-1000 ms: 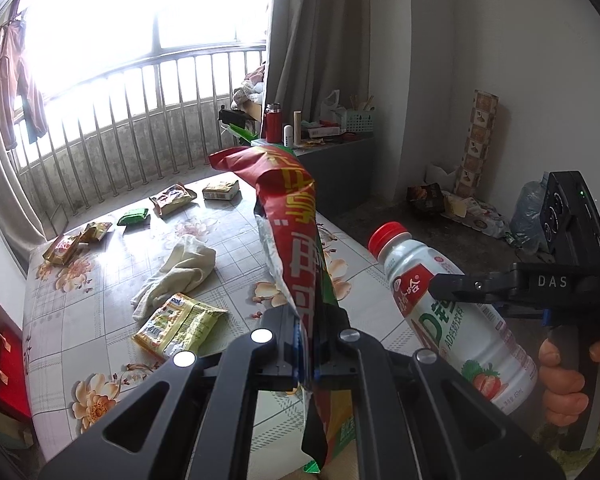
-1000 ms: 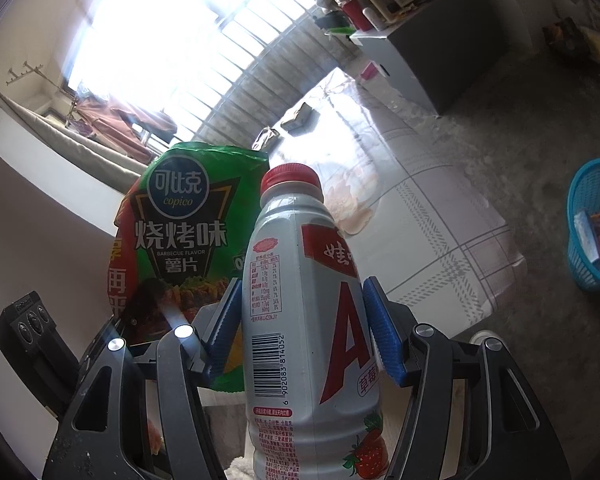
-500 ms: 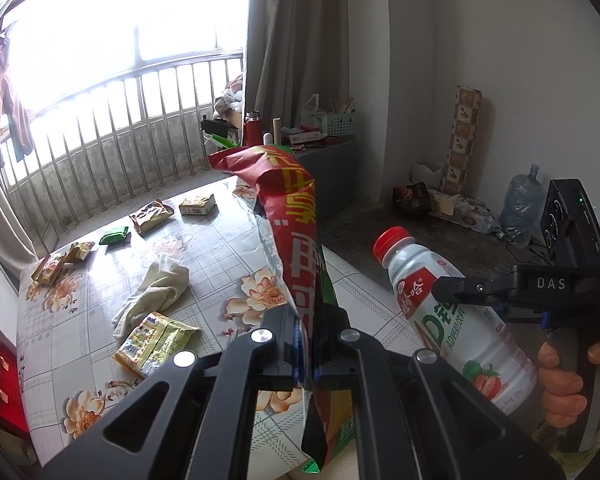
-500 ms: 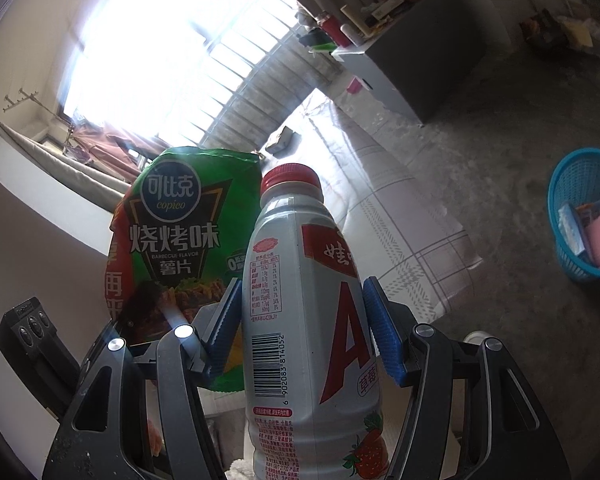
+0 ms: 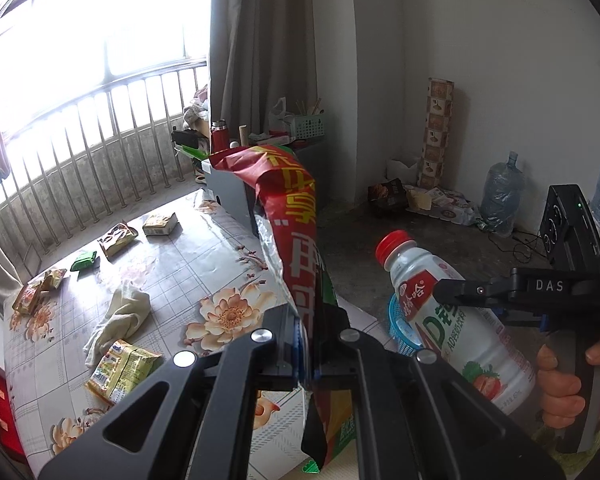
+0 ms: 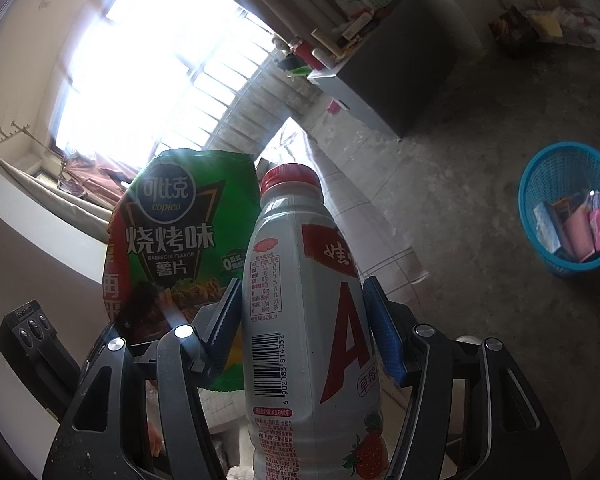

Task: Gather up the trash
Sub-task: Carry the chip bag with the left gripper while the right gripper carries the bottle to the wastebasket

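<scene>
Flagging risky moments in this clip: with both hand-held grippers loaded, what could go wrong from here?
1. The left hand-held gripper pinches the chip bag low down; its tall floppy top may miss the blue basket.
2. The right hand-held gripper holds the smooth bottle at its sides; it might slip when tilted.
3. The basket already holds wrappers, so the bottle could bounce out.

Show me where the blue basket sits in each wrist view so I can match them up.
Left wrist: only a sliver of the blue basket shows low and right of centre, behind the white bottle.
Right wrist: it stands in full view on the floor at the right edge, with wrappers inside.
Shared landmark: the bottle's red cap.
</scene>
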`<state>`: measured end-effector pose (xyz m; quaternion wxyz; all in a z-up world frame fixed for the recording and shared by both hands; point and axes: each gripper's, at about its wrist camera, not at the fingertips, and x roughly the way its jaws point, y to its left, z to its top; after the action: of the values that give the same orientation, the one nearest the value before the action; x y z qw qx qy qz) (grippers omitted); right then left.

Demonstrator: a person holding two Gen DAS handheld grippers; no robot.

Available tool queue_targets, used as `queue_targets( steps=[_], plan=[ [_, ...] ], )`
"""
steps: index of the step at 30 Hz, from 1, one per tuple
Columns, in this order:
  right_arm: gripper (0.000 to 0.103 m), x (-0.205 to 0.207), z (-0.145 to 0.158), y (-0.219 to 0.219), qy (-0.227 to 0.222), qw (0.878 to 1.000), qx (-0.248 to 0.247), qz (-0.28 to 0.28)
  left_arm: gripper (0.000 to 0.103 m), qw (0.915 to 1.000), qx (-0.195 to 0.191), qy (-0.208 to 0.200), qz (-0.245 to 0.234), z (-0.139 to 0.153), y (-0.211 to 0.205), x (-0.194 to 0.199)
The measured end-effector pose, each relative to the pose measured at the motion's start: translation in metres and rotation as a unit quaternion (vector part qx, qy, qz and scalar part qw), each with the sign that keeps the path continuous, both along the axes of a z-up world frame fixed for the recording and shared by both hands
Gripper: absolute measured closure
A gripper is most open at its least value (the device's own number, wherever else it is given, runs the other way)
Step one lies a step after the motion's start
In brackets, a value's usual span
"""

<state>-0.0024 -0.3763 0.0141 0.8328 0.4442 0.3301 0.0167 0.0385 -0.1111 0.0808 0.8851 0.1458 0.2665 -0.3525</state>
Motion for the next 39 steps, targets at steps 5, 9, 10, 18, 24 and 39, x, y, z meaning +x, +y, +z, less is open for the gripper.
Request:
queue_targets(
  steps=[5, 9, 10, 18, 24, 39],
  plan=[
    [0.046, -0.017, -0.002, -0.018, 0.001, 1.000, 0.009, -0.028, 0.099, 0.9997, 0.004, -0.001, -0.022, -0.002, -0.024, -0.004],
    [0.046, -0.030, -0.004, -0.033, 0.002, 0.999, 0.018, -0.050, 0.099, 0.9992, 0.009, 0.000, -0.040, -0.004, -0.046, -0.005],
    [0.046, -0.034, -0.005, -0.036, 0.003, 0.998, 0.020, -0.055, 0.099, 0.9990, 0.011, 0.000, -0.044, -0.005, -0.051, -0.005],
    [0.046, -0.051, -0.011, -0.055, 0.010, 0.995, 0.034, -0.095, 0.099, 0.9971, 0.022, 0.006, -0.072, -0.012, -0.090, -0.005],
    [0.046, -0.061, -0.017, -0.067, 0.017, 0.992, 0.045, -0.118, 0.099, 0.9959, 0.029, 0.015, -0.085, -0.019, -0.111, -0.001],
    [0.046, -0.086, -0.030, -0.090, 0.035, 0.983, 0.074, -0.167, 0.099, 0.9918, 0.051, 0.037, -0.111, -0.043, -0.165, 0.002]
  ],
)
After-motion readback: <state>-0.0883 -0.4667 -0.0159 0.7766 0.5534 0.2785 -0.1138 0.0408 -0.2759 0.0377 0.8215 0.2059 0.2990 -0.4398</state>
